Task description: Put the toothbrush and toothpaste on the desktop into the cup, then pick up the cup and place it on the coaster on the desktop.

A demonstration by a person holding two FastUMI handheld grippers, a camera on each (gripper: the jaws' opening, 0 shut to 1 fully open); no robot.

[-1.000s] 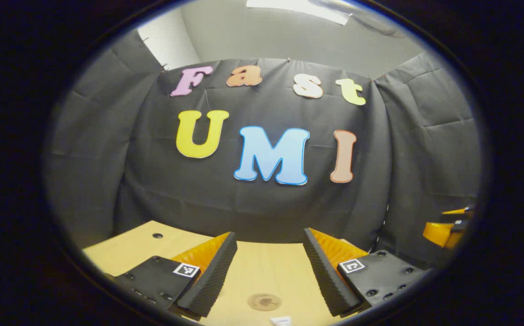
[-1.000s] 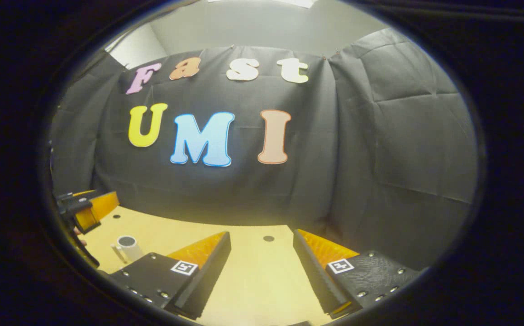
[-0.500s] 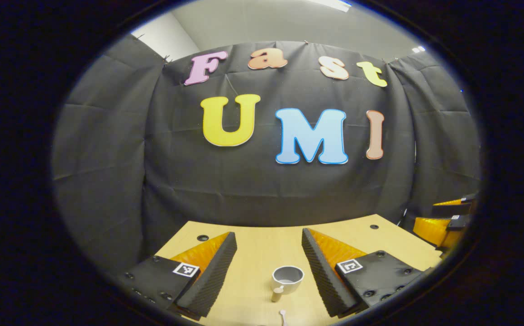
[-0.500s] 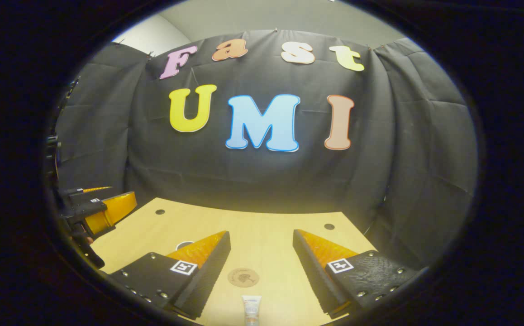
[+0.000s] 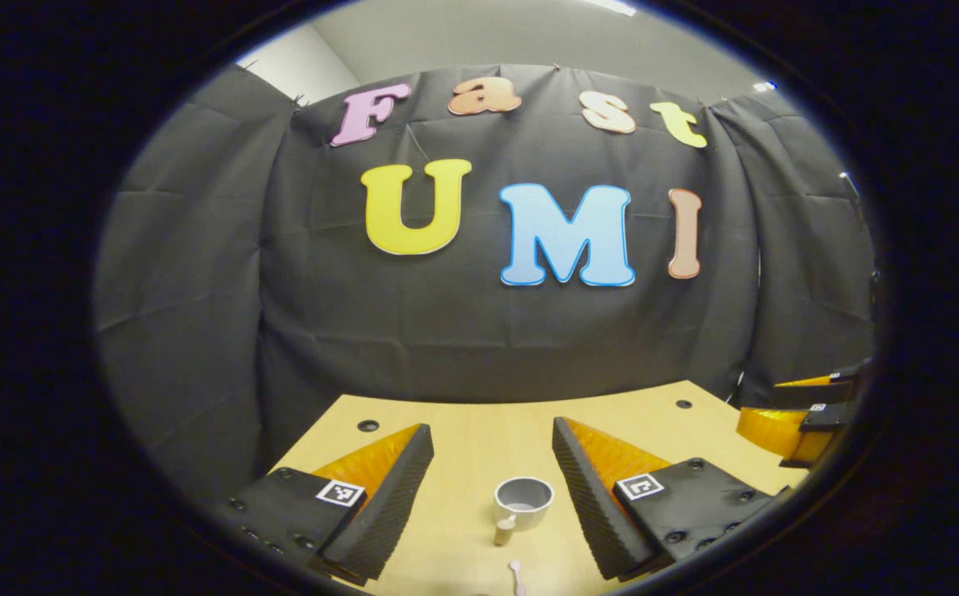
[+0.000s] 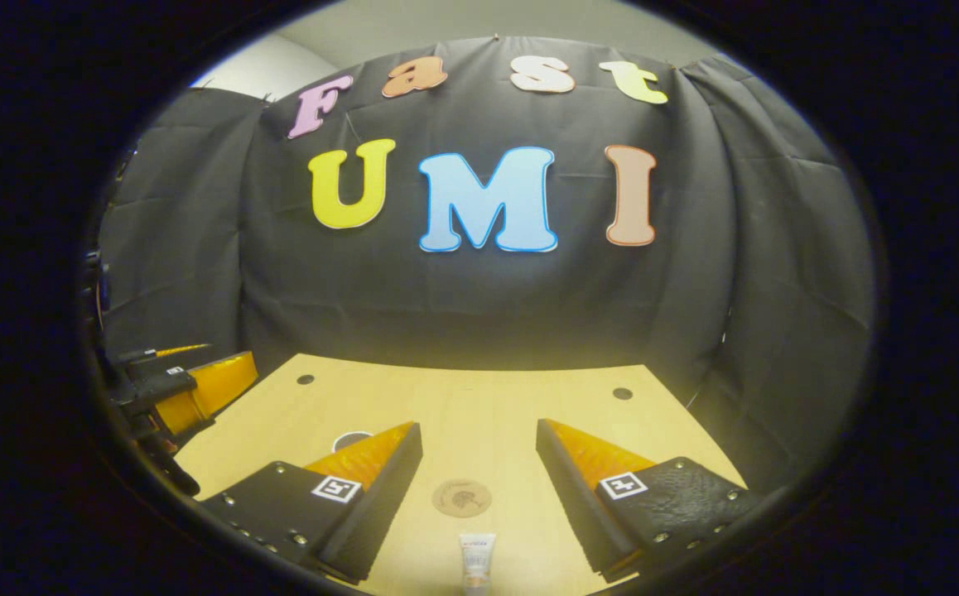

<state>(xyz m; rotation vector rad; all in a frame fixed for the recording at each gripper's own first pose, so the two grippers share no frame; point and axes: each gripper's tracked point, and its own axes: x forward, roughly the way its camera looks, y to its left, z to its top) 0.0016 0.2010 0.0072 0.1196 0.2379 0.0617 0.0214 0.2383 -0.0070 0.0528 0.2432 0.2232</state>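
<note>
Pale wooden table (image 6: 479,397) — round holes near corners; black cloth wall (image 5: 463,331)

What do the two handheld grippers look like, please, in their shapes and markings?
The left gripper and right gripper look alike: two wedge-shaped fingers with ribbed inner faces, each on a dark block studded with screws and bearing a small square black-and-white marker.

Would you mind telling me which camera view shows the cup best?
The left gripper view: the cup stands whole on the desktop, framed between the open left tongs. In the right gripper view, just a sliver of its rim peeks from behind a finger of the right tongs.
</note>
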